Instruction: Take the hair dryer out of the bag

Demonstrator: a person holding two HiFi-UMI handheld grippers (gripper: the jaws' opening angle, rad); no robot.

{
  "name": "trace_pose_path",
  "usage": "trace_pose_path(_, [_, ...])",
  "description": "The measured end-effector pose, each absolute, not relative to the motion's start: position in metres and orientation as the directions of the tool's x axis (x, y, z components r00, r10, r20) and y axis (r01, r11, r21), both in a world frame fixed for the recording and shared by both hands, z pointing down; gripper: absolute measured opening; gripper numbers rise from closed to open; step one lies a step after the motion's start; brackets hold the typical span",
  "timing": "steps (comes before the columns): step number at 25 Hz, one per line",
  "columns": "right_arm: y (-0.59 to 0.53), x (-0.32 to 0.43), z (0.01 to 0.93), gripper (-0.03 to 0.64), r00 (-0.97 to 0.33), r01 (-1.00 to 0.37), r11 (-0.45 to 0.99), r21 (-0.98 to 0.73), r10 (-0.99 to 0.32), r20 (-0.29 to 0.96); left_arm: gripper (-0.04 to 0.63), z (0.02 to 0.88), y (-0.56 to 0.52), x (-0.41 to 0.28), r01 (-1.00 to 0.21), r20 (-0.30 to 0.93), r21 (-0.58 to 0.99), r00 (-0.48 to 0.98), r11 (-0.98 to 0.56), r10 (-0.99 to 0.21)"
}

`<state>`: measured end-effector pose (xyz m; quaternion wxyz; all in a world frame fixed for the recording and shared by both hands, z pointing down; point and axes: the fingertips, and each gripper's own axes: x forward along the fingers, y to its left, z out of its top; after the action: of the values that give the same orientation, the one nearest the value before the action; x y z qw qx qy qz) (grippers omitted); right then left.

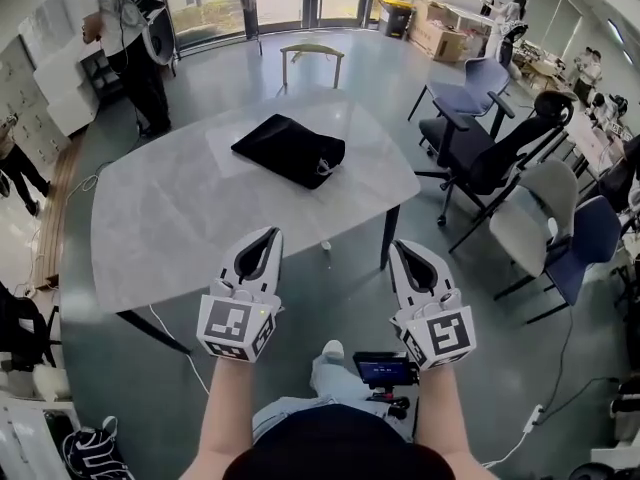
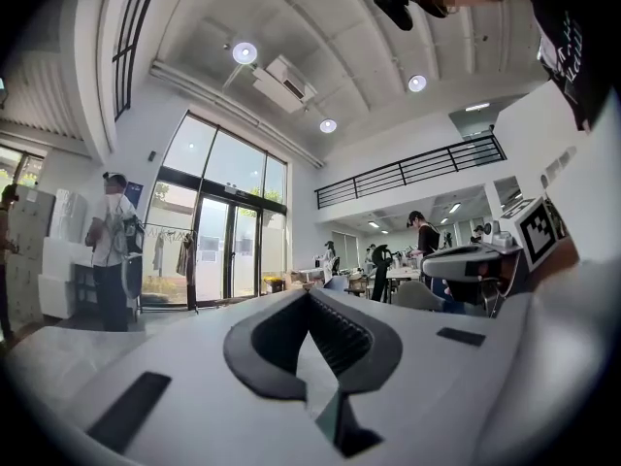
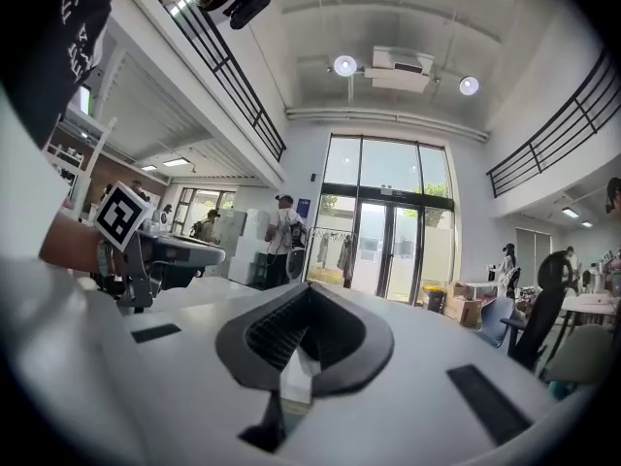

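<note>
A black bag [image 1: 290, 149] lies flat on the grey table [image 1: 180, 228], toward its far right, with a white cord end showing at its right edge. No hair dryer is in sight. My left gripper [image 1: 268, 234] hovers over the table's near edge, jaws shut and empty. My right gripper [image 1: 400, 247] is level with it just off the table's near right corner, also shut and empty. Both point toward the bag, well short of it. In the left gripper view my left gripper [image 2: 310, 294] shows closed tips; in the right gripper view my right gripper [image 3: 309, 289] shows the same.
Office chairs [image 1: 480, 148] crowd the right side of the table. A light chair [image 1: 311, 60] stands behind the table. A person [image 1: 125, 28] stands at the far left. A cable [image 1: 165, 330] trails on the floor under the table's near edge.
</note>
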<state>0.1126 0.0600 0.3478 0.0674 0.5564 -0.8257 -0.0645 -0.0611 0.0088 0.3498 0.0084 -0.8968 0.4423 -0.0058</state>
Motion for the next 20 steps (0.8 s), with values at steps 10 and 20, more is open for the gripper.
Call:
trace_pose_path(10, [-0.051,0.155,0.357,0.023,-0.451,-0.873,0.46,0.162,-0.888,0.089,0.012,0.373,-0.077,-0.007,-0.813,0.091,0.021,0.581,-0.582,-0.809])
trace_pose_path(20, [-0.157,0.152,0.39,0.023,-0.509,-0.837,0.529,0.142,-0.846,0.157,0.012,0.408,-0.184,0.002,-0.829,0.178,0.04,0.555,-0.558,-0.812])
